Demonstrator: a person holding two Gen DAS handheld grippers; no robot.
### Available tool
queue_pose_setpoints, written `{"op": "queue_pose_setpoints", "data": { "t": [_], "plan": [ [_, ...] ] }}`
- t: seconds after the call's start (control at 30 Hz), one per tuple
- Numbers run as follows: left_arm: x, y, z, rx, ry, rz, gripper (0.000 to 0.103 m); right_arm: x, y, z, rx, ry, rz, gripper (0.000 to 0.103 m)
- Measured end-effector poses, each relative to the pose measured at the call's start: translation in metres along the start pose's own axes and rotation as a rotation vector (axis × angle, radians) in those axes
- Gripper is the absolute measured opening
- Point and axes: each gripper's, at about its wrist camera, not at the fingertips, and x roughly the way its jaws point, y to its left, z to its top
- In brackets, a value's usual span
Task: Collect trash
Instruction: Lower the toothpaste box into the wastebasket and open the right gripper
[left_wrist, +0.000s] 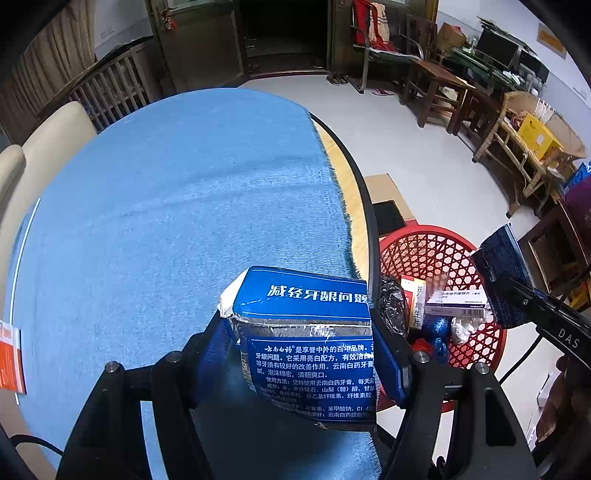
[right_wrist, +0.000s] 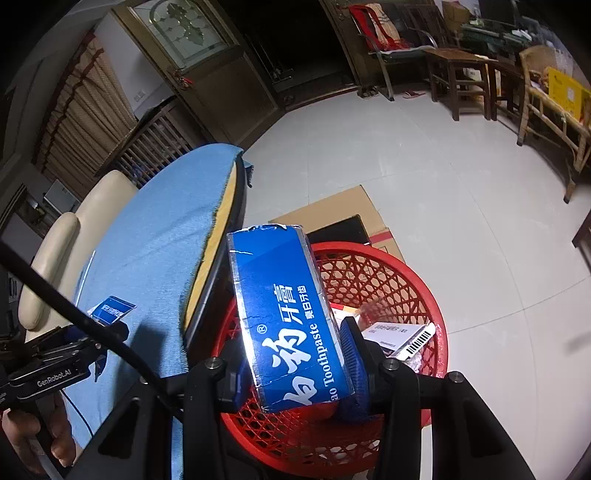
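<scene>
The right gripper (right_wrist: 295, 354) holds a blue toothpaste box (right_wrist: 286, 317) tight between its fingers. The box hangs right over the red basket (right_wrist: 413, 291), with its long side pointing away from the hand. So this hand is the nearer one, and I think it only needs to let go. The box looks shiny, with silver edges and white letters.

The left gripper (left_wrist: 306, 354) holds a torn blue box piece (left_wrist: 306, 332) between its fingers, over the edge of the blue tabletop (left_wrist: 166, 203). The basket sits to its right, on the floor, with other trash inside.
</scene>
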Motion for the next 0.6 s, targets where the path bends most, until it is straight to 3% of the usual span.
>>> {"op": "queue_pose_setpoints", "data": {
  "t": [0.53,0.57,0.6],
  "plan": [
    [0.005,-0.023,0.013,0.048,0.015,-0.014,0.073,0.014,-0.022,0.002,0.056,0.016,-0.016,0.047],
    [0.005,-0.026,0.013,0.052,0.016,-0.016,0.073,0.016,-0.025,0.002,0.069,0.020,-0.020,0.050],
    [0.006,-0.028,0.014,0.056,0.017,-0.018,0.073,0.020,-0.029,0.003,0.087,0.034,-0.020,0.060]
  ]
}}
